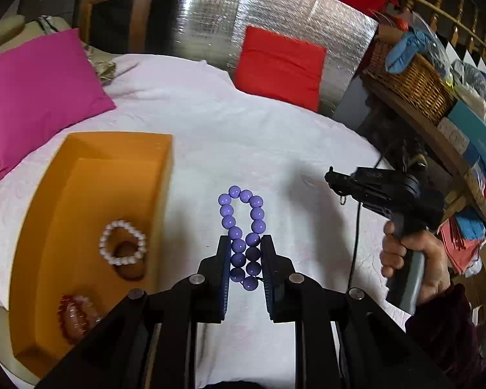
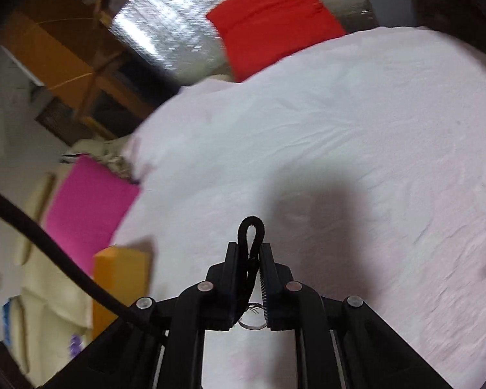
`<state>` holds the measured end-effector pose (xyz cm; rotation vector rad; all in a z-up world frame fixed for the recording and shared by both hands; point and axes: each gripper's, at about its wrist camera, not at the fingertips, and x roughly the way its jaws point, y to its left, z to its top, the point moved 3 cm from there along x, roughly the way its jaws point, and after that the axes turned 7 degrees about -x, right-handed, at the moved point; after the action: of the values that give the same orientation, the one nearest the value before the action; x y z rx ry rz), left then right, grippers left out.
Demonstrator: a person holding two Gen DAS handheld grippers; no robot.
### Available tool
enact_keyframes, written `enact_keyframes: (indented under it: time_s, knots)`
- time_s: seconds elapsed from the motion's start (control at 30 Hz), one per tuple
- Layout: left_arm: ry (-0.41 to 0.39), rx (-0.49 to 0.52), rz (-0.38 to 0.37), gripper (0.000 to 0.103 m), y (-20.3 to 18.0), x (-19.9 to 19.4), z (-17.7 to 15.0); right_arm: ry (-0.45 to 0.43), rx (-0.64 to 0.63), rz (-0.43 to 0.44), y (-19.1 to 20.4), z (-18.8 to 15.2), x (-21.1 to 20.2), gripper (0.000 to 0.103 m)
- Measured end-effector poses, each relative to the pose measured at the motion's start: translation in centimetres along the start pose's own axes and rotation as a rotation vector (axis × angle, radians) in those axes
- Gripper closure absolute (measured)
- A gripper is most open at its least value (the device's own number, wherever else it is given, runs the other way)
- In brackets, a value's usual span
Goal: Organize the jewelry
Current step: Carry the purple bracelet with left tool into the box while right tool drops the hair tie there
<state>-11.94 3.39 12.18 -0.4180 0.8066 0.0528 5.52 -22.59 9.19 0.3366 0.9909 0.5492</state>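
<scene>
My left gripper (image 1: 245, 243) is shut on a purple bead bracelet (image 1: 243, 227), whose loop sticks out past the fingertips above the white cloth. An orange box (image 1: 90, 227) lies just to its left, holding a white pearl bracelet (image 1: 123, 243), a brown ring-shaped piece under it (image 1: 129, 270) and a red bead bracelet (image 1: 76, 319). My right gripper (image 2: 249, 246) is shut on a black cord loop (image 2: 251, 230) with a small metal ring (image 2: 252, 322) hanging at its lower end. The right gripper also shows in the left wrist view (image 1: 340, 183), held at the right.
The white cloth (image 1: 259, 136) covers a round table. A pink cushion (image 1: 39, 94) lies at the back left, a red cushion (image 1: 278, 64) at the back. A shelf with a wicker basket (image 1: 411, 84) and boxes stands at the right. The orange box's corner shows in the right wrist view (image 2: 123, 278).
</scene>
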Motion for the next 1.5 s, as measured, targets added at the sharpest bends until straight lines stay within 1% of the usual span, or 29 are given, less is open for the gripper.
enact_keyframes:
  time_s: [0.07,0.2,0.3,0.43,0.53,0.67,0.73,0.83,0.97,1.1,1.17,1.33,1.5]
  knots:
    - [-0.016,-0.019,0.011,0.084,1.3,-1.0,0.1,0.002,0.002,0.074,1.6,-0.6,-0.6,0.09]
    - [-0.033,-0.051,0.041,0.084,4.1,-2.7,-0.1,0.003,-0.02,0.18,5.3,-1.6,-1.2,0.09]
    - [-0.047,-0.076,0.074,0.084,6.4,-3.9,-0.4,0.009,-0.054,0.221,8.0,-2.2,-0.8,0.09]
    - [-0.062,-0.102,0.125,0.084,9.7,-5.3,-0.9,0.026,-0.124,0.278,12.4,-3.8,-0.3,0.089]
    - [-0.052,-0.13,0.158,0.084,12.0,-5.8,-1.6,0.037,-0.172,0.318,15.4,-5.2,0.3,0.089]
    - [-0.032,-0.148,0.18,0.084,13.9,-5.8,-2.6,0.057,-0.217,0.37,18.9,-6.6,1.6,0.089]
    - [-0.025,-0.154,0.19,0.084,14.5,-5.6,-2.8,0.068,-0.23,0.386,19.9,-7.2,2.2,0.089]
    - [-0.017,-0.165,0.199,0.084,15.2,-5.2,-2.7,0.089,-0.247,0.401,21.3,-7.8,3.6,0.089]
    - [-0.011,-0.17,0.22,0.084,15.7,-4.6,-2.3,0.128,-0.267,0.399,22.1,-8.1,5.7,0.089]
    - [0.017,-0.155,0.235,0.084,15.9,-3.2,-1.9,0.141,-0.281,0.402,22.7,-7.8,7.4,0.089]
    - [0.044,-0.149,0.243,0.084,16.1,-2.2,-1.7,0.144,-0.289,0.403,23.0,-7.7,8.1,0.089]
    - [0.11,-0.149,0.264,0.084,16.4,0.8,-1.4,0.14,-0.324,0.381,24.0,-7.5,10.0,0.089]
    - [0.144,-0.144,0.28,0.084,16.5,2.5,-1.3,0.146,-0.34,0.336,24.5,-7.7,12.3,0.089]
